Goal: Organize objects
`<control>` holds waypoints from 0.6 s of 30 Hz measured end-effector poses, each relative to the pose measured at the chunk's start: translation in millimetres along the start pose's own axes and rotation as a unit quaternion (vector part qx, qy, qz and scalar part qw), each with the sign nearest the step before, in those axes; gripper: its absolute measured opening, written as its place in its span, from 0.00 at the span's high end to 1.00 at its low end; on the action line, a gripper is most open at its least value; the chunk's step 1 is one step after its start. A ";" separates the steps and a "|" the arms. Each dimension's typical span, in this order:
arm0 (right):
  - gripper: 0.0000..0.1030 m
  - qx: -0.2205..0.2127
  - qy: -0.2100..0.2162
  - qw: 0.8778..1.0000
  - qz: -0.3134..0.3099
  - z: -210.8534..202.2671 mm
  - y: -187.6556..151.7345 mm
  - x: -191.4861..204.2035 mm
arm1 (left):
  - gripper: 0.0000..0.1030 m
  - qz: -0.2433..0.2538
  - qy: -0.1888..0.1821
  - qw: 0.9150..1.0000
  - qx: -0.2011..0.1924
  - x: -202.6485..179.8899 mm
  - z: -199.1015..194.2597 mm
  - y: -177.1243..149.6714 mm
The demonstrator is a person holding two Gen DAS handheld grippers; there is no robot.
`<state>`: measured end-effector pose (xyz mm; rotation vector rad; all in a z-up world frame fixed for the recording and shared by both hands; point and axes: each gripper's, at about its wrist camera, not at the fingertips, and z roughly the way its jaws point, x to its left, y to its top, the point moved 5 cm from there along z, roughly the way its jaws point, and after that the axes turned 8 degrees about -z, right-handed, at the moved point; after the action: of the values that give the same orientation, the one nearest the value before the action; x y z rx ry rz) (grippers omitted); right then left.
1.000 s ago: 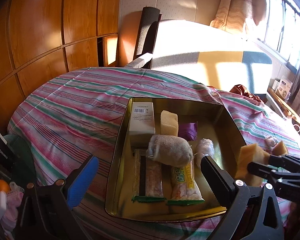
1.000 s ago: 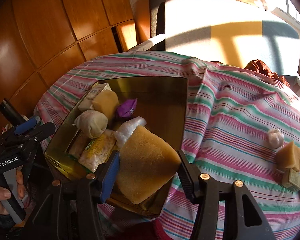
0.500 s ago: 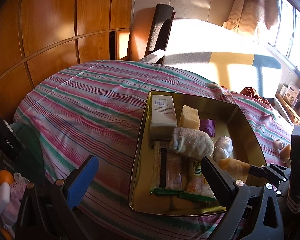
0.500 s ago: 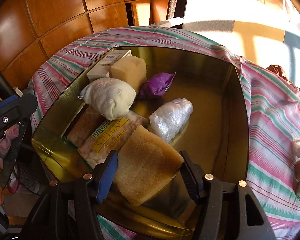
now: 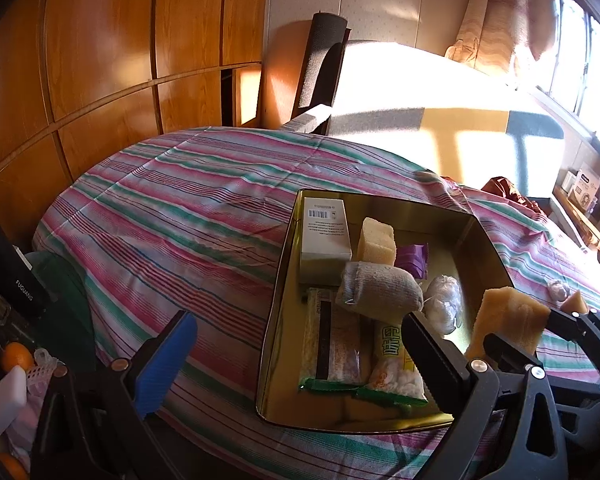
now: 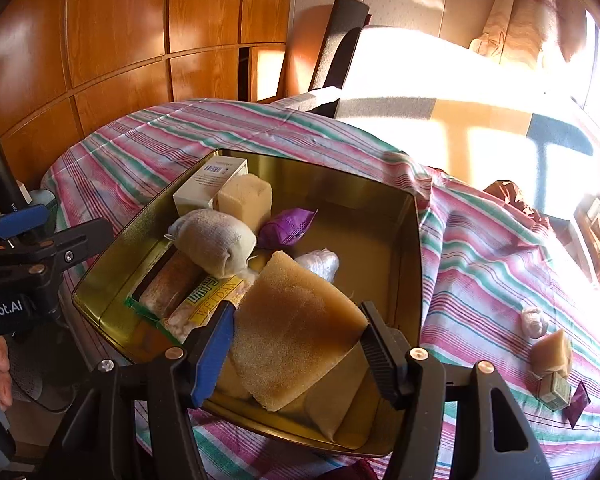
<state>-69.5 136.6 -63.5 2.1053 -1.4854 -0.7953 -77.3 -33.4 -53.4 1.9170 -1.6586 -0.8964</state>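
Both tools [image 5: 296, 364] [image 6: 296, 344] tilted down over tin [image 6: 416, 248].

the right claw [image 6: 296, 344] holds a large tan sponge slab [image 6: 292, 320] between its pads above the near edge of a gold metal tin [image 6: 416, 240], its jaws having just been opening; the tin sits on a pink-and-green striped cloth [image 6: 480, 260] over the surface.

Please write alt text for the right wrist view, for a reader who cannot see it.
The right claw holds a tan sponge over a gold tin of small packets on a striped cloth; its jaws have just been opening.
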 end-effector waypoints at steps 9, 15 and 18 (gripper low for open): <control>0.38 -0.004 -0.015 1.000 0.014 -8.4 -5.2 -15.5 | 0.00 0.019 -0.004 1.000 0.000 -13.7 -3.2 -1.9; 0.38 0.003 -0.033 0.999 0.036 -9.7 -18.6 -39.8 | 0.00 0.041 -0.011 0.999 0.001 -30.1 -4.5 -5.1; 0.38 0.009 -0.046 0.998 0.051 -11.2 -28.6 -58.2 | 0.00 0.053 -0.014 0.998 -0.001 -41.7 -5.6 -4.8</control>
<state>-57.1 201.2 -62.0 2.0121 -1.6395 -0.8540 -72.7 7.9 -45.3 1.8032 -1.7568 -0.8866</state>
